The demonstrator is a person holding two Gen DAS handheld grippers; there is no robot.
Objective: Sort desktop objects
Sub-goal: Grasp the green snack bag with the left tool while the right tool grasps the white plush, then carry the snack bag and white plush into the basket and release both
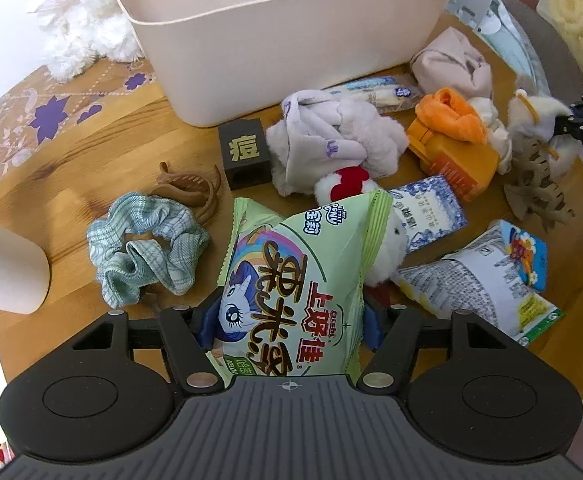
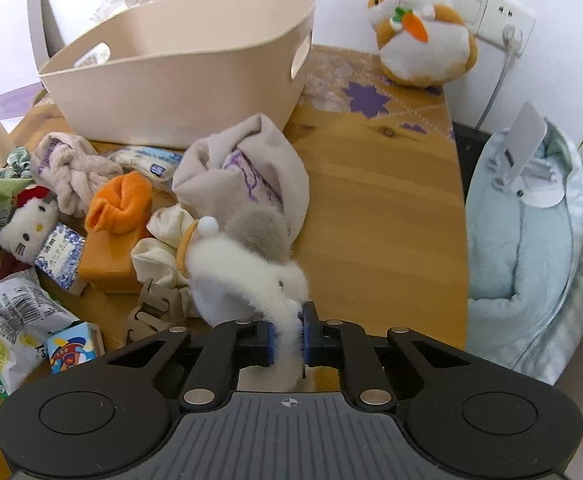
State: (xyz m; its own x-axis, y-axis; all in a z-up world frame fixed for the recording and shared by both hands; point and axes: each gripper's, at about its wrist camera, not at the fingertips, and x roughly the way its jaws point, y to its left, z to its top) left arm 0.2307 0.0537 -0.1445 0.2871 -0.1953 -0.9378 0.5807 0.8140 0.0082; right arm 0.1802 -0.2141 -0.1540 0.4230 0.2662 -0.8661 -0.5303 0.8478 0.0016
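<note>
My left gripper (image 1: pixel 287 326) is shut on a green snack bag (image 1: pixel 291 280) with a pony picture, held over the wooden table (image 1: pixel 91 152). My right gripper (image 2: pixel 287 340) is shut on a white furry plush toy (image 2: pixel 243 276) with a grey top and a tan collar. The same toy shows at the right of the left wrist view (image 1: pixel 539 116). A beige plastic bin (image 1: pixel 283 32) stands at the back of the table; it also shows in the right wrist view (image 2: pixel 179 76).
Scattered on the table: a green scrunchie (image 1: pixel 147 248), brown hair claw (image 1: pixel 191 192), dark block (image 1: pixel 245 154), rolled socks (image 1: pixel 331 140), an orange box (image 1: pixel 455 160), blue-white carton (image 1: pixel 427 212), a crumpled packet (image 1: pixel 483 280), a Hello Kitty plush (image 2: pixel 27 220). A hamster plush (image 2: pixel 419 28) sits at the back.
</note>
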